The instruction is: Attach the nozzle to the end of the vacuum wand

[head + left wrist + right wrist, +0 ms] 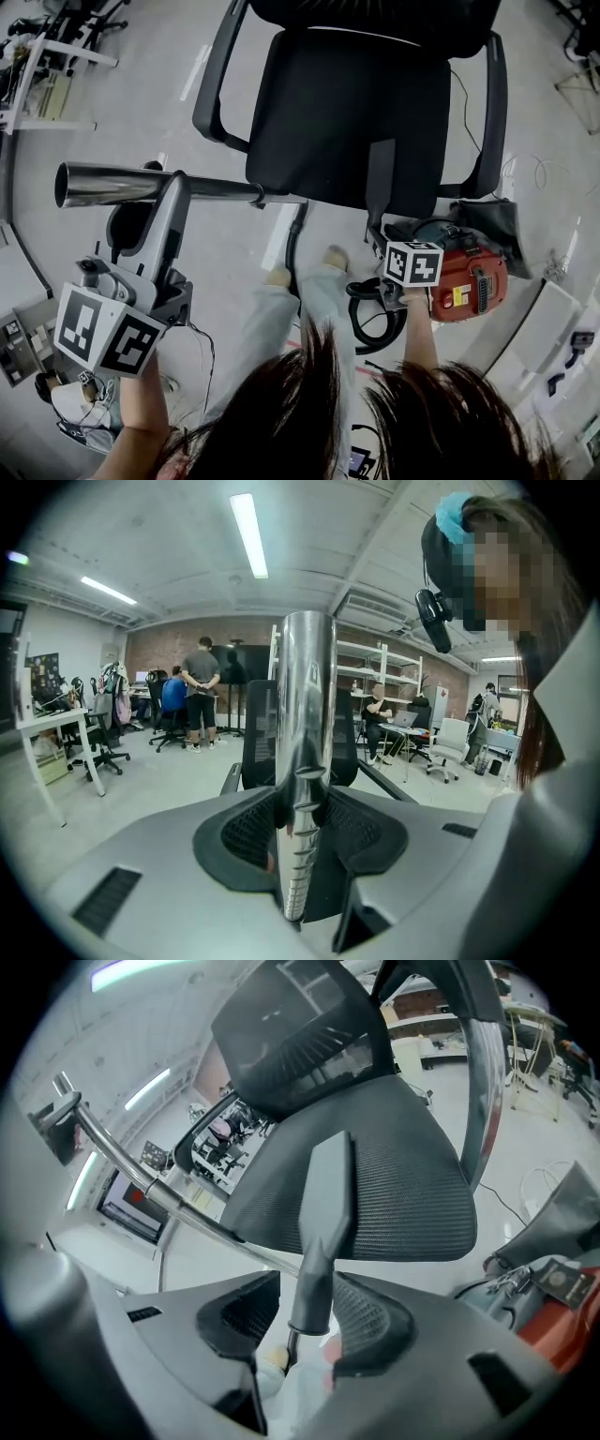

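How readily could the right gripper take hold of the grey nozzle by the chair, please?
Probably yes: the nozzle stands between the open jaws of the right gripper, with nothing blocking.

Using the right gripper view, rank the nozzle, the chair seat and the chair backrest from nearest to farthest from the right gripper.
1. The nozzle: centre, its round end between the open jaws of the right gripper.
2. The chair seat: just behind the nozzle, centre and right.
3. The chair backrest: beyond the seat, at the top.

Glossy metal wand point(141, 185), matt plastic nozzle point(323, 1213), woven mesh chair seat point(356, 103).
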Motion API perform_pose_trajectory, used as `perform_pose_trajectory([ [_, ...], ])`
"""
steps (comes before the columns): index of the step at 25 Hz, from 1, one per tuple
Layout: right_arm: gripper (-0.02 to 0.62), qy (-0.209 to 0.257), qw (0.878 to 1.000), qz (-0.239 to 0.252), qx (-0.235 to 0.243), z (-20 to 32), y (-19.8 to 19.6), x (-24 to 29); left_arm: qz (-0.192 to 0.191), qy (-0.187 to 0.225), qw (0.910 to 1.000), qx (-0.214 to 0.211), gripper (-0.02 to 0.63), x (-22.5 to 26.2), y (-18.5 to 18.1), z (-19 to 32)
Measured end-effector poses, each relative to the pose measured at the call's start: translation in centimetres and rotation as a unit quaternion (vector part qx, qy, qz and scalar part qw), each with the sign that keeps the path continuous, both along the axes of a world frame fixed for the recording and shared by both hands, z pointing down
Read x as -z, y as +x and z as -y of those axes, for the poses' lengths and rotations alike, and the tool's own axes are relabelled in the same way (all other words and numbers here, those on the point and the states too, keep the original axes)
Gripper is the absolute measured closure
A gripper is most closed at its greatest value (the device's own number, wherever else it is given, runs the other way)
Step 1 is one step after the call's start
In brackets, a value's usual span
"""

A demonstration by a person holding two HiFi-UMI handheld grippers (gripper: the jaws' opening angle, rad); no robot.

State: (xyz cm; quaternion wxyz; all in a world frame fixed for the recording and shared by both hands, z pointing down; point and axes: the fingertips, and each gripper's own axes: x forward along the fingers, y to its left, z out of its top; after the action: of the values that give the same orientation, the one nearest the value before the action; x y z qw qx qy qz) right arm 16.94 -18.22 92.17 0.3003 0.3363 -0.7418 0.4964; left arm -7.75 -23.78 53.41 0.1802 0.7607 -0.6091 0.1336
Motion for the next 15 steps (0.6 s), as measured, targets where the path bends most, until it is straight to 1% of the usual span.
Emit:
perform_pose_trajectory([
  [6,0.422,-0.017,1.000,-0.005,0.014,0.0,-0.2,-1.8,0.000,0.001,1.0000,0.004,0.446,-0.2,0.1,0.2],
  [11,0.410,-0.039,0.999,0.016,0.015,0.0,-0.7,-2.8,-0.002,0.000,1.0000,0.005,0.446,-0.3,0.0,0.1],
  [15,0.407,-0.058,0.998,0.014,0.026,-0.1,-0.9,-3.8,-0.003,0.000,1.0000,0.009,0.446,-0.4,-0.1,0.3],
])
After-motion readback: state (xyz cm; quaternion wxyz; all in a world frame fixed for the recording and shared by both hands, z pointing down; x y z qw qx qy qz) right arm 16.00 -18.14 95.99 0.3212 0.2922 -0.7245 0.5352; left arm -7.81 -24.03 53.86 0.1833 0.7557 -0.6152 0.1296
